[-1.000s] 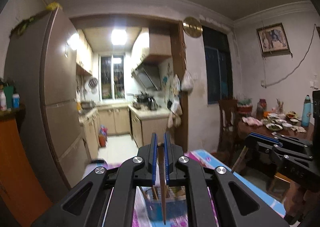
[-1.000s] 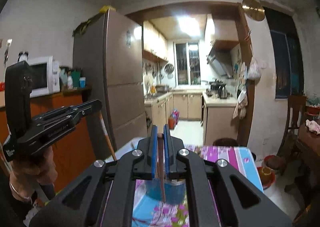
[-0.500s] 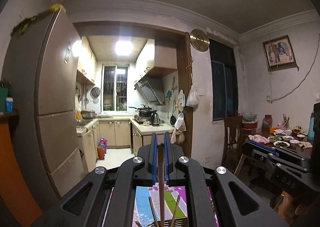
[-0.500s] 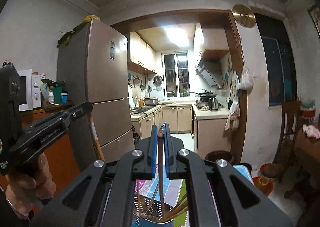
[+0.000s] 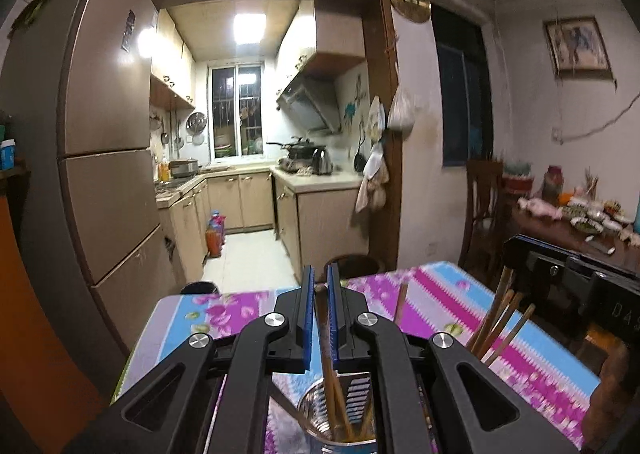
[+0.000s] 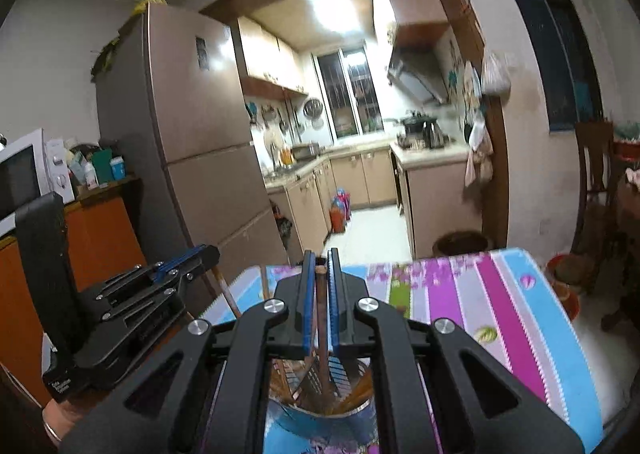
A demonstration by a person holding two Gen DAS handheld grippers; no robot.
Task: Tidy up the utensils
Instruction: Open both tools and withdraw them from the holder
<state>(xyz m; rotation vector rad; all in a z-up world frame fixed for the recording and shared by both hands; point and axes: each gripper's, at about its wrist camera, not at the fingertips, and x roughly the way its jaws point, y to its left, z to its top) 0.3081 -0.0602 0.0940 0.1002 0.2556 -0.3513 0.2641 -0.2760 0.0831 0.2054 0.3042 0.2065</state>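
In the left wrist view my left gripper (image 5: 319,279) is shut on a brown chopstick (image 5: 326,342) whose lower end dips into a metal holder (image 5: 352,410) with a few other sticks. My right gripper (image 5: 520,250) hangs at the right above a cluster of chopsticks (image 5: 500,328); their base is hidden. In the right wrist view my right gripper (image 6: 319,267) is shut on a dark chopstick (image 6: 321,334) that reaches into a blue holder with a metal rim (image 6: 320,420). At the left of that view, the left gripper (image 6: 210,254) carries its chopstick (image 6: 226,292).
The holders stand on a table with a flowery purple, pink and blue cloth (image 5: 432,294). Beyond its far edge are a dark bin (image 6: 460,244) and the kitchen doorway. A fridge (image 5: 104,158) and an orange cabinet (image 6: 96,238) stand left; a wooden dining table (image 5: 568,230) with dishes stands right.
Both grippers have come down toward the table, each still shut on its chopstick. The holders and cloth now fill more of each view, and the sticks' lower ends have entered the holders.
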